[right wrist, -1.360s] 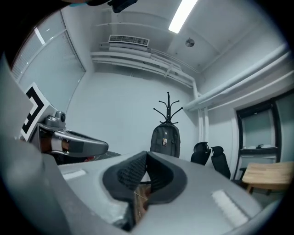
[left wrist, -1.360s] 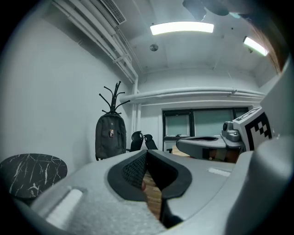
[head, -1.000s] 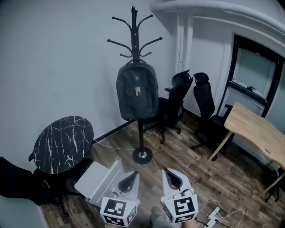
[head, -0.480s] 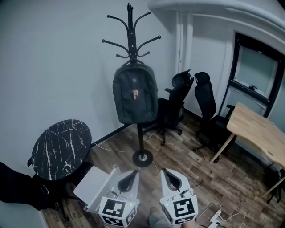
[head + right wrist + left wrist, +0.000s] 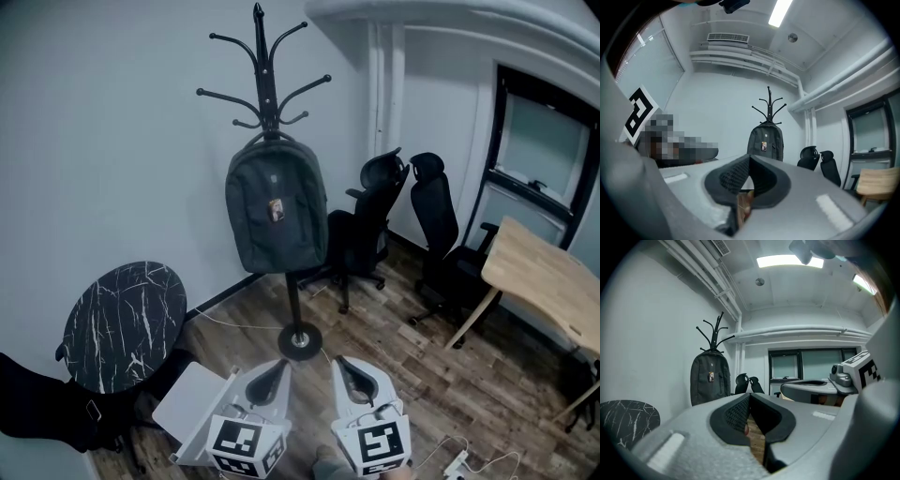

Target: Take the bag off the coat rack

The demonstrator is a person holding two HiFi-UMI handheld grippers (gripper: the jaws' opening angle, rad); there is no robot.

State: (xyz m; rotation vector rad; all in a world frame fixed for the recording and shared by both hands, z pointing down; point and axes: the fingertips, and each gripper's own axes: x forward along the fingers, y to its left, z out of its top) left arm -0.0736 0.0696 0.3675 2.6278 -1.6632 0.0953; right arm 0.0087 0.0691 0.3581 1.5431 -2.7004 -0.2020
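Change since earlier frame: bag and coat rack sit larger and further toward 9 o'clock in the head view; both claws keep their place at the lower edge, side by side. Reads as a walk-up toward the rack.
Left claw [image 5: 270, 379]: jaws together, nothing between them; only floor shows past the pads in the left gripper view.
Right claw [image 5: 353, 375]: jaws together as well, nothing gripped.
Bag [image 5: 277, 216]: dark backpack hanging on the coat rack [image 5: 264, 70], not yet touched. Its top loop appears to sit over a lower hook, though the loop itself is too small to make out.
Key relation: bag lies at 12 o'clock from the left claw and about 11 o'clock from the right claw in the head view, well apart from both.
Gripper views: in the left gripper view the bag stands off toward 10 o'clock of the jaw tips; in the right gripper view it is nearly dead ahead.
Long axis: upright, parallel to the rack pole, which the bag covers down to mid-height.
Nearer hand: judged about equal; the left claw is more in line with it, the right claw points at it more squarely.
Next move calls for: more approach, jaws opened, then a lift up and off the hook.
Surface: wood-plank floor [image 5: 403, 375]; round rack base [image 5: 300, 341] rests on it.
Room: plain wall behind; round marble table [image 5: 120, 323] at 9 o'clock; two office chairs [image 5: 375, 220] and a wooden desk [image 5: 544, 281] toward 3 o'clock.
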